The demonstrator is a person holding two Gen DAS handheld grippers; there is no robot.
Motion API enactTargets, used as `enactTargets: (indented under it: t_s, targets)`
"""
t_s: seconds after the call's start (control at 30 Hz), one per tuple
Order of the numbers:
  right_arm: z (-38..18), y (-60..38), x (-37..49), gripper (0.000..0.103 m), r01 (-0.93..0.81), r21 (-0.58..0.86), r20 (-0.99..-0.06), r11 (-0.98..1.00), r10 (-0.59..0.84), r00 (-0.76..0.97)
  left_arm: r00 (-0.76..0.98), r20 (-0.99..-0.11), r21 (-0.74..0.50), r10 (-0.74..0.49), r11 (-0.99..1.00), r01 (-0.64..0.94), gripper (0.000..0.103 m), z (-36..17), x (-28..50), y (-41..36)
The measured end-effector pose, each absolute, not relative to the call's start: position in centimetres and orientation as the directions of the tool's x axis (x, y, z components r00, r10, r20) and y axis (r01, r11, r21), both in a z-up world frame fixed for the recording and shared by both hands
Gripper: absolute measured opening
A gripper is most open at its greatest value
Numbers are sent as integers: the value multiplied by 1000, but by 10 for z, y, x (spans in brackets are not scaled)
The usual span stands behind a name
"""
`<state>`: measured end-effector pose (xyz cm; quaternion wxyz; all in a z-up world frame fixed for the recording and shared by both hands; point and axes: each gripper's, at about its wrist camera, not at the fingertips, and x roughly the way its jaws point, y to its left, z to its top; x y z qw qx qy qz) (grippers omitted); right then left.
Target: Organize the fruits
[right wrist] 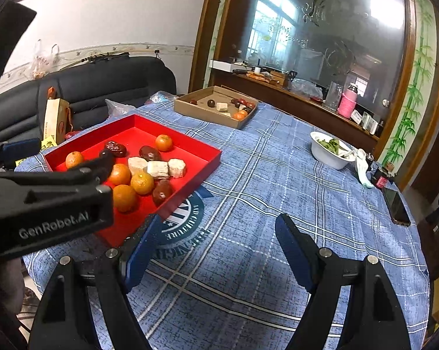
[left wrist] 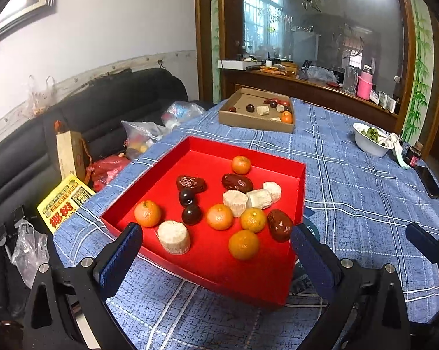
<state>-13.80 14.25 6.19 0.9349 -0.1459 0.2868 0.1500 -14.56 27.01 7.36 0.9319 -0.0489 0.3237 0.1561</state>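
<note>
A red tray (left wrist: 289,262) (right wrist: 207,157) on the blue checked tablecloth holds several oranges (left wrist: 244,244), dark red dates (left wrist: 280,224), dark plums (left wrist: 191,214) and pale cake chunks (left wrist: 174,236). My left gripper (left wrist: 216,239) is open and empty, its jaws spread over the tray's near edge. My right gripper (right wrist: 216,233) is open and empty above the cloth, right of the tray. The left gripper's body (right wrist: 44,204) shows in the right wrist view and hides part of the tray. A cardboard box (left wrist: 254,122) (right wrist: 201,113) with more fruit sits farther back.
A white bowl (left wrist: 368,143) (right wrist: 327,154) with greens, a small bottle (right wrist: 379,179) and a phone (right wrist: 397,207) lie at the table's right side. A black sofa (left wrist: 73,122) with bags stands left of the table. A wooden counter (left wrist: 307,84) runs behind.
</note>
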Motion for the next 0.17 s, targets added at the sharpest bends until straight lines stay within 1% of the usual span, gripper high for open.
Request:
enactTargets:
  t_s: [0.17]
  targets:
    - [62,145,-136,79,-382,-169,-586,909,219,780,730,-640,13,241,953,-303,102,73,-142,265]
